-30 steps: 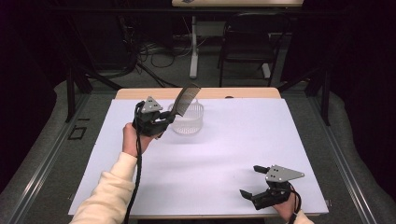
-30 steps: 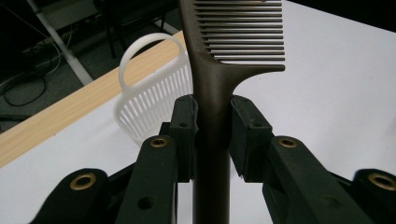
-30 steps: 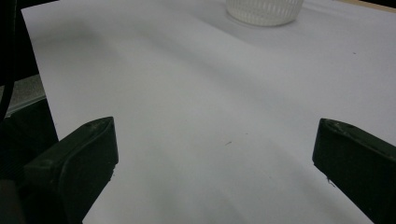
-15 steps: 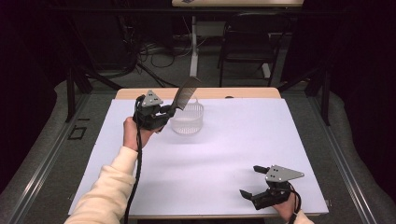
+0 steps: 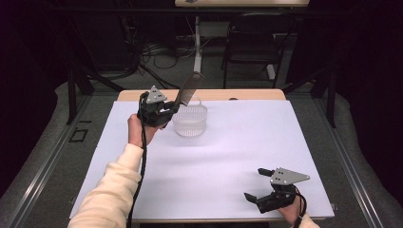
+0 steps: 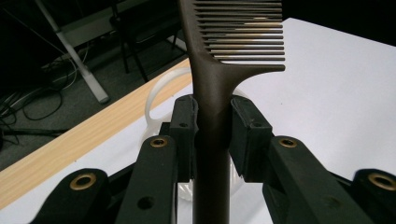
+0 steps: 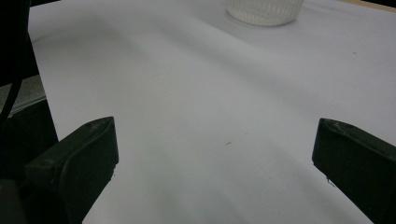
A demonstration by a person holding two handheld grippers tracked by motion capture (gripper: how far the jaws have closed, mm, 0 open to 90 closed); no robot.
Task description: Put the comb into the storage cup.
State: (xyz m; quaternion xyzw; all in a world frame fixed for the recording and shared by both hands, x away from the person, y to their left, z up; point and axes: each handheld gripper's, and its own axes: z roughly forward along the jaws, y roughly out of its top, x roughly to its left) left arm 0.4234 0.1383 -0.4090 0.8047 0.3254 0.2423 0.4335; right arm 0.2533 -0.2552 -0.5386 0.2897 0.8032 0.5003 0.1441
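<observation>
A dark brown comb [image 5: 188, 88] is clamped by its handle in my left gripper [image 5: 167, 110], which is shut on it and held above the table beside a small white basket [image 5: 190, 120]. The comb slants up and to the right over the basket's rim. In the left gripper view the comb's handle [image 6: 212, 121] sits tight between both pads, teeth pointing right, with the basket's handle [image 6: 156, 95] behind. My right gripper [image 5: 256, 185] rests low near the table's front right edge, jaws wide apart with nothing between them. The basket [image 7: 264, 10] lies far ahead in the right gripper view.
A white sheet [image 5: 223, 152] covers the wooden table [image 5: 247, 94]. Behind the table stand a dark chair [image 5: 249, 52], a desk leg and loose cables on the floor. The surroundings are dark.
The left gripper with the comb has shifted slightly up and toward the far side, next to the basket. The right gripper has kept still.
</observation>
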